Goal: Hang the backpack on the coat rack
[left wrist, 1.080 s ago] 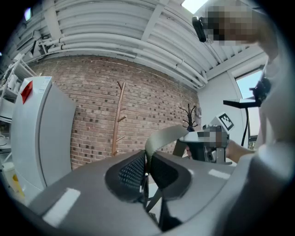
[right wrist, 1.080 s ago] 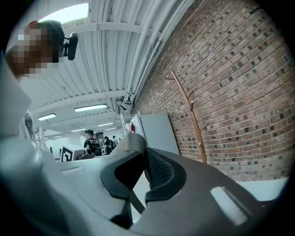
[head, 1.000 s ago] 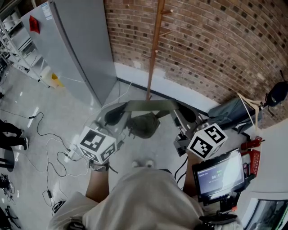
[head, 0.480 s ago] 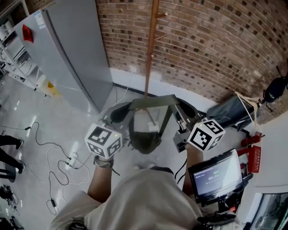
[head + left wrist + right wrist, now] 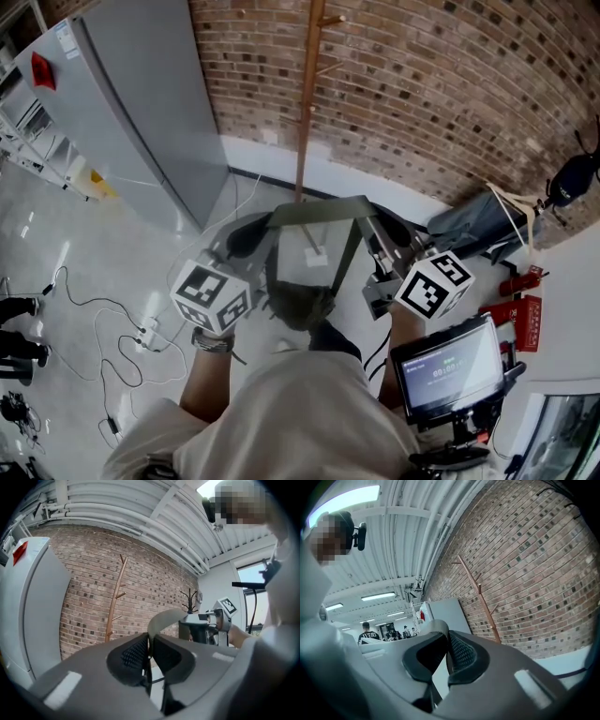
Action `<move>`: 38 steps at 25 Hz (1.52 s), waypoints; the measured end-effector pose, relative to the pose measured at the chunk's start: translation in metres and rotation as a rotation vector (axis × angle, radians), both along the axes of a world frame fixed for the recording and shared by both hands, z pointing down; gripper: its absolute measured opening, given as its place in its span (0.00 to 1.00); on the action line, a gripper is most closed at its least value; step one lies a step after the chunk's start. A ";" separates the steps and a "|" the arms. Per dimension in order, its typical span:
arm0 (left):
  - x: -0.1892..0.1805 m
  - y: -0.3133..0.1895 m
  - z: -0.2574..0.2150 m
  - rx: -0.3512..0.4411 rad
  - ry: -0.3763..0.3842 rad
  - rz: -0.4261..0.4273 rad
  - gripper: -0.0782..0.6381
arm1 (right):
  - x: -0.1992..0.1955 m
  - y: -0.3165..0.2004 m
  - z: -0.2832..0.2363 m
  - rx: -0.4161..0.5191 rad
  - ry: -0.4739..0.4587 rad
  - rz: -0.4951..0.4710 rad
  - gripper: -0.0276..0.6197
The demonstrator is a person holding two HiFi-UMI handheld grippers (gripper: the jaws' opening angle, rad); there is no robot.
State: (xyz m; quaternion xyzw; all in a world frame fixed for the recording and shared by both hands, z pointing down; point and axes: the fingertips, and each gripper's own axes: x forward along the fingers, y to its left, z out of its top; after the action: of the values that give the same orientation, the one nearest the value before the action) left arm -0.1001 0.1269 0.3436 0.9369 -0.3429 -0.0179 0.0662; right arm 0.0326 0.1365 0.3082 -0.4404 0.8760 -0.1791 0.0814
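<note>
An olive backpack point(image 5: 298, 305) hangs by its top strap point(image 5: 317, 212), stretched between my two grippers. My left gripper point(image 5: 246, 234) is shut on the strap's left end and my right gripper point(image 5: 386, 234) on its right end. In the left gripper view the strap point(image 5: 166, 619) curves out of the shut left gripper point(image 5: 150, 651) towards the right gripper point(image 5: 206, 625). The right gripper view shows the strap point(image 5: 433, 627) pinched in the right gripper point(image 5: 447, 651). The wooden coat rack point(image 5: 305, 103) stands against the brick wall just beyond the bag, also in both gripper views point(image 5: 115, 599) point(image 5: 480, 599).
A tall grey cabinet point(image 5: 141, 103) stands left of the rack. Cables point(image 5: 112, 337) lie on the floor at the left. Dark bags point(image 5: 478, 230), red items point(image 5: 525, 323) and a screen point(image 5: 445, 366) are at the right. People point(image 5: 368, 634) stand far off.
The backpack body has dropped from a bunched shape to hang lower under the strap. Both grippers have shifted slightly, and the rack's base now sits closer to the strap.
</note>
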 end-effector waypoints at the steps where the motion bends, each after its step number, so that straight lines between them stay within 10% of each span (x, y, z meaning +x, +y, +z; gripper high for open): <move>1: 0.000 -0.003 0.000 0.000 0.001 -0.006 0.14 | 0.000 -0.003 -0.001 0.005 0.001 -0.008 0.06; 38: 0.055 -0.237 0.020 -0.108 0.076 -0.233 0.14 | 0.050 -0.251 0.022 -0.053 -0.039 -0.281 0.06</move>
State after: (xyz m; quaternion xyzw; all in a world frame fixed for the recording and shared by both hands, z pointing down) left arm -0.0455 -0.1096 0.3638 0.8845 -0.4469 -0.0425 0.1271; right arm 0.0821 -0.1145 0.3302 -0.3116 0.9223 -0.2204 0.0606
